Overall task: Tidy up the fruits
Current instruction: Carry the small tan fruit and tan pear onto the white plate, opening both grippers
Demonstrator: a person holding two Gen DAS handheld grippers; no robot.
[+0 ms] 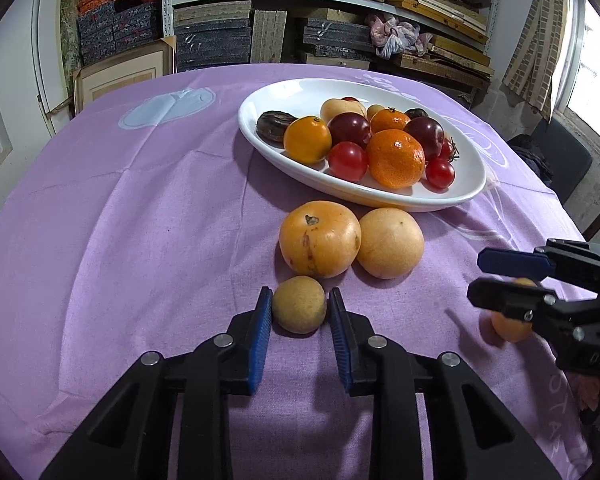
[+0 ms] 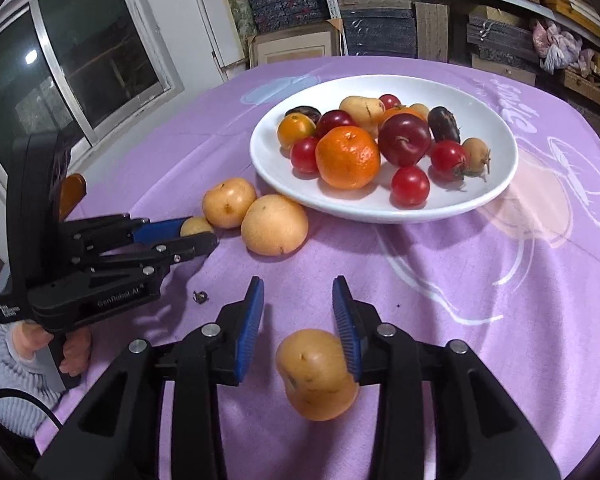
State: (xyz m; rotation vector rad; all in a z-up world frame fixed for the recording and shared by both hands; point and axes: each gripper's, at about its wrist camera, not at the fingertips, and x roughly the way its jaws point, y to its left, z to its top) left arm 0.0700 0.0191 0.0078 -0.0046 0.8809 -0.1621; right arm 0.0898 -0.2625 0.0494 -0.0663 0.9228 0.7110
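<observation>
Fruits mostly in white plate (image 1: 452,196), 4 loose on purple cloth (image 1: 140,220); L gripper (image 1: 300,304) jaws apart round small tan fruit (image 1: 299,305), R gripper (image 2: 298,294) apart by yellow fruit (image 2: 316,374), pick step, next needs closing jaws

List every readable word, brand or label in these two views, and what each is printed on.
"GenRobot.AI": on the body of the left gripper, seen in the right wrist view.
"DAS": partial lettering on the body of the right gripper, cut off in the left wrist view.
White script on the purple tablecloth: stylised and upside down, not reliably readable.
Small white label on the left gripper's rear: too small to read.
</observation>
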